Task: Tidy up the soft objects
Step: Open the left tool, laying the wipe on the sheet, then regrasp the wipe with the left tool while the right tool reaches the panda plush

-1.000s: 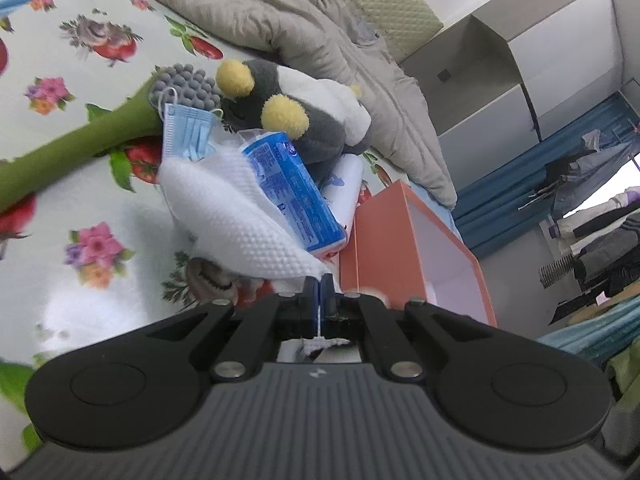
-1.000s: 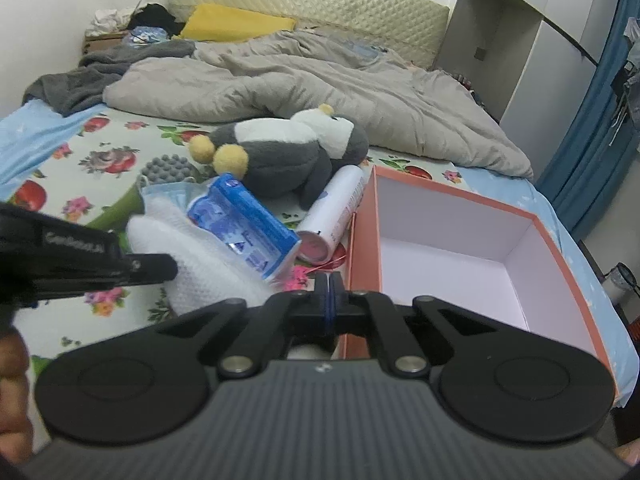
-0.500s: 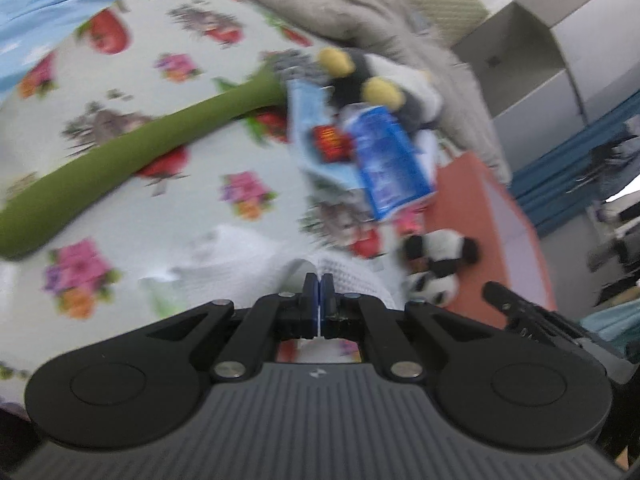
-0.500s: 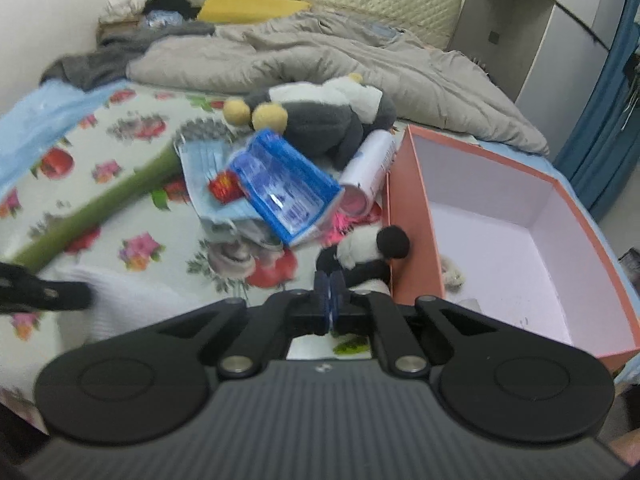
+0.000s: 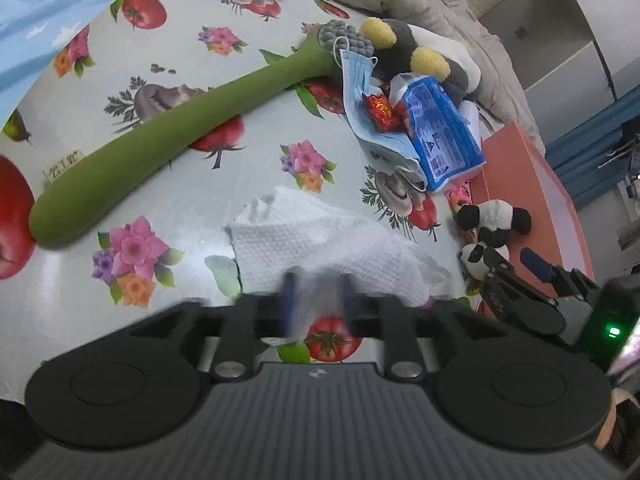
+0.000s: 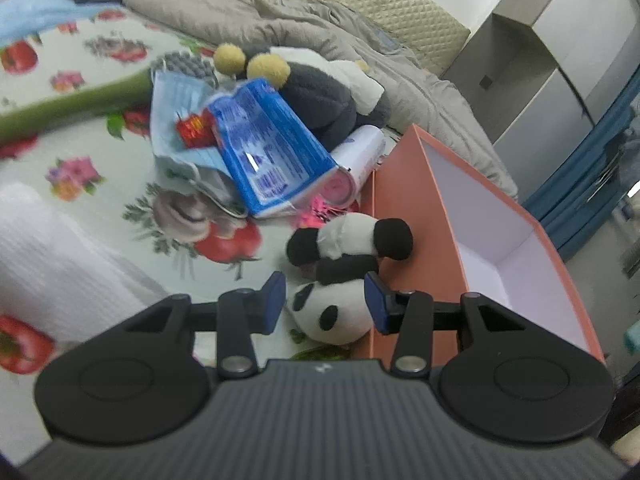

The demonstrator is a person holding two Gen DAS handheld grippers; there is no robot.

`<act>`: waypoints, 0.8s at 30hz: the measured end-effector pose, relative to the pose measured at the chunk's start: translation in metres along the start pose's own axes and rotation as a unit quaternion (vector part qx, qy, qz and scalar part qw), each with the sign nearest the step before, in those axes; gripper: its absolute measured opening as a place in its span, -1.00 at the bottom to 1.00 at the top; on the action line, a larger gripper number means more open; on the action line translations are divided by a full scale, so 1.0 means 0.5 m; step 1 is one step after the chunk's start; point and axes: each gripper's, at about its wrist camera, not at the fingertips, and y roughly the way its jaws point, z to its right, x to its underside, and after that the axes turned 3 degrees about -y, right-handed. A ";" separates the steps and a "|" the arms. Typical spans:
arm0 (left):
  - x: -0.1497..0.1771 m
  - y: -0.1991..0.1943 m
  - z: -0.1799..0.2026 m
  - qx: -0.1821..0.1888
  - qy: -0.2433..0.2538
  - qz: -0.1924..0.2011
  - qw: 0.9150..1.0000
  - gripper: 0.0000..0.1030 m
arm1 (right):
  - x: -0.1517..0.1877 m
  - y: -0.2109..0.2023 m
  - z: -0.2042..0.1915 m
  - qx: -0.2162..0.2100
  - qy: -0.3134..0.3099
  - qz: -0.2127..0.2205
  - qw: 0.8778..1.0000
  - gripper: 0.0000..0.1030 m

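My right gripper (image 6: 326, 304) sits over the small panda toy (image 6: 344, 276), jaws opening, the blue pads either side of the panda's head with a gap on each side, so nothing is pinched. The panda lies on the flowered sheet (image 6: 80, 64) right against the outer wall of the orange box (image 6: 404, 216). Its long axis runs from my gripper away up the frame: white head with black eye patches nearest me, black limbs and white body pointing away toward the blue packet (image 6: 268, 152). It looks plush, black and white, rounded.

My left gripper (image 5: 316, 300) is also opening, blurred, with the near edge of the white cloth (image 5: 320, 244) between its pads; I see no pinch on it. The cloth lies crumpled on the sheet, waffle-textured, spreading away from me. Beyond it a long green plush stalk (image 5: 160, 132) runs diagonally toward the big grey toy (image 5: 420, 52).
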 end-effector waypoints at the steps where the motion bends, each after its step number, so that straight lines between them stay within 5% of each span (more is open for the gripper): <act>1: -0.001 0.000 0.005 -0.004 0.003 0.001 1.000 0.06 | 0.000 0.008 -0.003 0.006 -0.007 -0.001 1.000 -0.11; 7: -0.011 0.011 0.017 -0.014 0.015 0.010 1.000 0.31 | 0.006 0.035 -0.019 0.033 -0.047 -0.004 0.998 0.17; 11: -0.017 0.032 0.032 -0.025 0.054 0.012 0.998 0.44 | 0.011 0.045 -0.030 0.045 -0.065 -0.004 0.997 0.17; 24: -0.013 0.108 0.059 -0.065 0.115 0.001 0.991 0.41 | 0.031 0.079 -0.052 0.047 -0.110 -0.022 0.993 0.10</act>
